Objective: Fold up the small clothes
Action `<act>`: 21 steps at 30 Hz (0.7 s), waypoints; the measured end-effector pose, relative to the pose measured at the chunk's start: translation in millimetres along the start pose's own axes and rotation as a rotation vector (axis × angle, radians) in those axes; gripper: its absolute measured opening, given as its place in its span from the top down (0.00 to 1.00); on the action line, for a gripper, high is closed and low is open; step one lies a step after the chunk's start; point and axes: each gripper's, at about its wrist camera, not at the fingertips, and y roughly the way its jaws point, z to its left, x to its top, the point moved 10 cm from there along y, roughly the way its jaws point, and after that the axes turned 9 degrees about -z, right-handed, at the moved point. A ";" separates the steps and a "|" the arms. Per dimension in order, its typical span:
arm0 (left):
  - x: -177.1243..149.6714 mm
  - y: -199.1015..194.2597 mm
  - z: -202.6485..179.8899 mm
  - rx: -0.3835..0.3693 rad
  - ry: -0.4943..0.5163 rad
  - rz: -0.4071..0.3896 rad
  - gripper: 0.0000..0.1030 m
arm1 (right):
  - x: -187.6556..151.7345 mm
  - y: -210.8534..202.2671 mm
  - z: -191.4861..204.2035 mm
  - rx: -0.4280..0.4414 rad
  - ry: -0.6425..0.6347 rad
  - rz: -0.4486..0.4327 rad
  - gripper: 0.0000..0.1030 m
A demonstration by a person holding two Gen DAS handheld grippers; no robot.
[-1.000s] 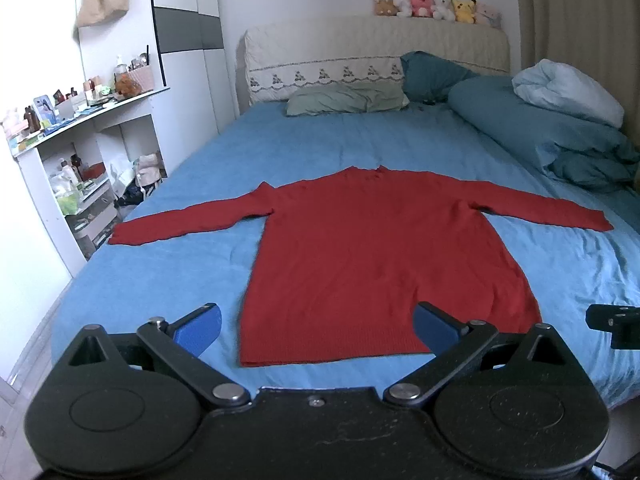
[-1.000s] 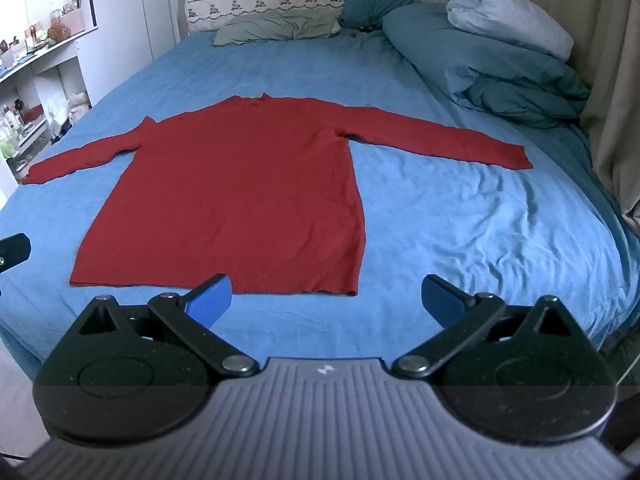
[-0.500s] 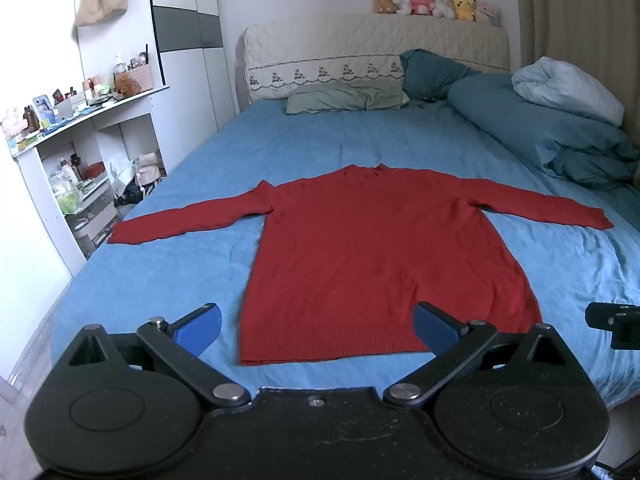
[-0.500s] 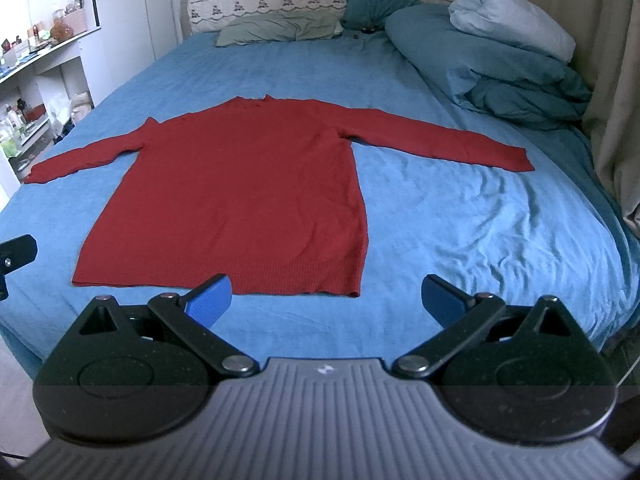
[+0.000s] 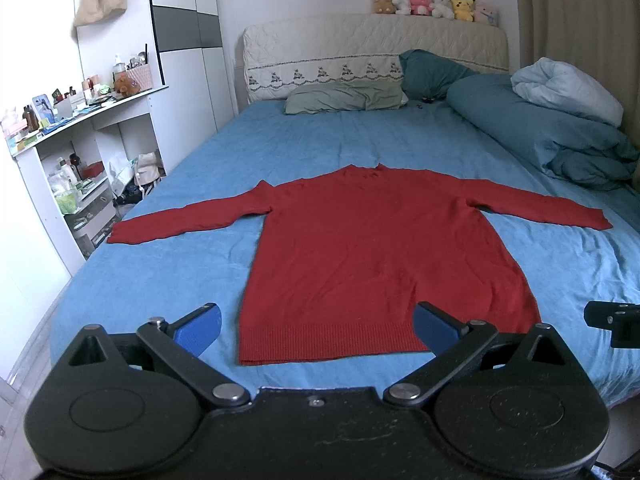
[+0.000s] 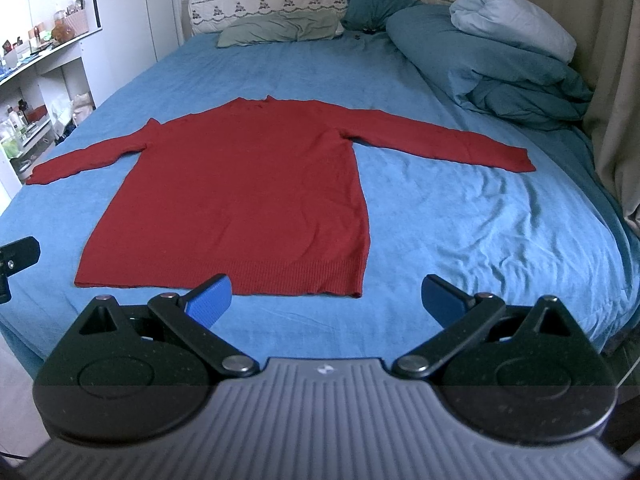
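A red long-sleeved sweater (image 5: 376, 256) lies flat on the blue bed sheet (image 5: 160, 280), both sleeves spread out sideways, hem nearest me. It also shows in the right wrist view (image 6: 244, 196). My left gripper (image 5: 316, 326) is open and empty, held above the foot of the bed over the hem's left part. My right gripper (image 6: 326, 298) is open and empty, near the hem's right corner. Each gripper's edge shows in the other's view.
A rolled blue duvet (image 5: 560, 136) with a pale blanket lies along the bed's right side. Pillows (image 5: 344, 98) rest against the headboard, with plush toys (image 5: 432, 2) on top. A white shelf unit (image 5: 72, 152) full of small items stands left of the bed. A curtain (image 6: 612, 80) hangs at right.
Both grippers have drifted slightly; the sweater sits a touch lower and nearer in both views. Both stay open. The sweater has not moved on the bed.
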 end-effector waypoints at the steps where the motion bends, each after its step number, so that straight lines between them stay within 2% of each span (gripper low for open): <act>1: 0.0 0.0 -0.1 0.000 0.000 0.000 0.00 | 0.2 0.7 0.9 0.001 0.001 0.000 0.00; 21: -0.5 -1.2 2.1 0.007 -0.008 0.000 0.00 | 2.6 1.7 2.2 0.002 0.002 0.002 0.00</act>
